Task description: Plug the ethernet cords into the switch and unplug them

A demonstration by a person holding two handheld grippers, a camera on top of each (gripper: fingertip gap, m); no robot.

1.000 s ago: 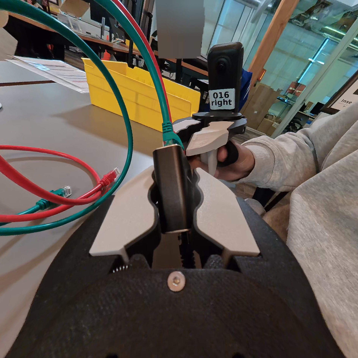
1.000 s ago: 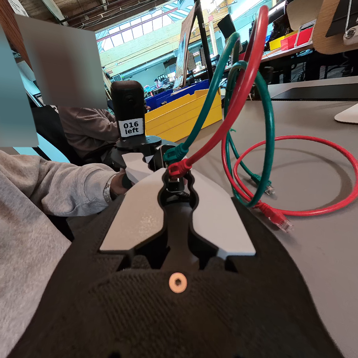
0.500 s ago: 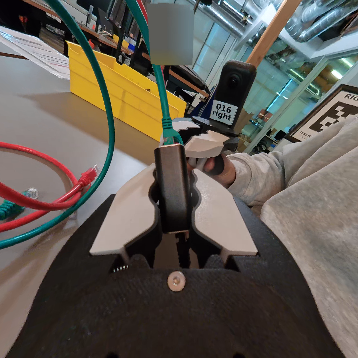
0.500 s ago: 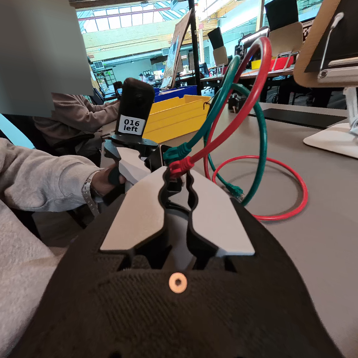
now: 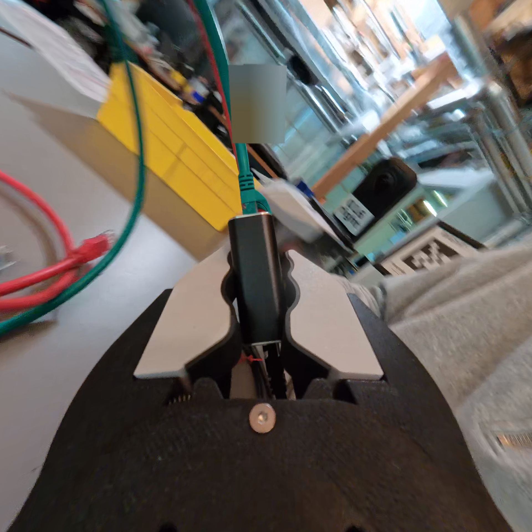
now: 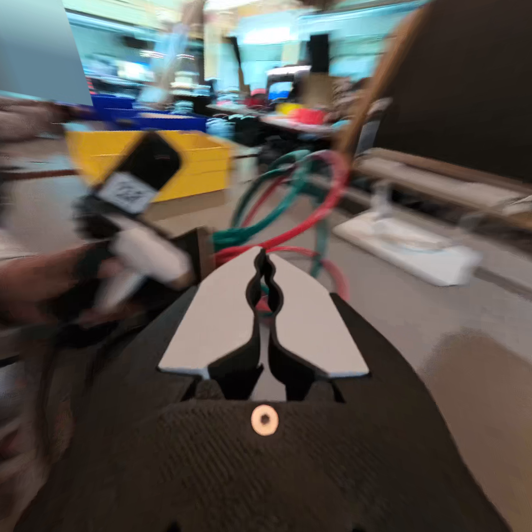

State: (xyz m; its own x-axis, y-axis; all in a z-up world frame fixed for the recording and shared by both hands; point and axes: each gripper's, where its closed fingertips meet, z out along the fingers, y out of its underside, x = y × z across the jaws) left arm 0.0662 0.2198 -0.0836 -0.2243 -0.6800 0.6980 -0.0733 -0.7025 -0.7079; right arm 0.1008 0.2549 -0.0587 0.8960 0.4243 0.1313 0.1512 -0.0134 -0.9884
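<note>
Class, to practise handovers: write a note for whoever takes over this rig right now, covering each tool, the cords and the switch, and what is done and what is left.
Left tool: shut on the black switch, held above the table.
Right tool: jaws shut at the red cord, just beside the switch. Blur hides whether it grips the cord.
Green cord: plugged into the switch's far end. The red cord looks plugged in next to it.
A loose red plug lies on the table.
Done: plugging in, apparently.
Left: pull both cords out.
</note>
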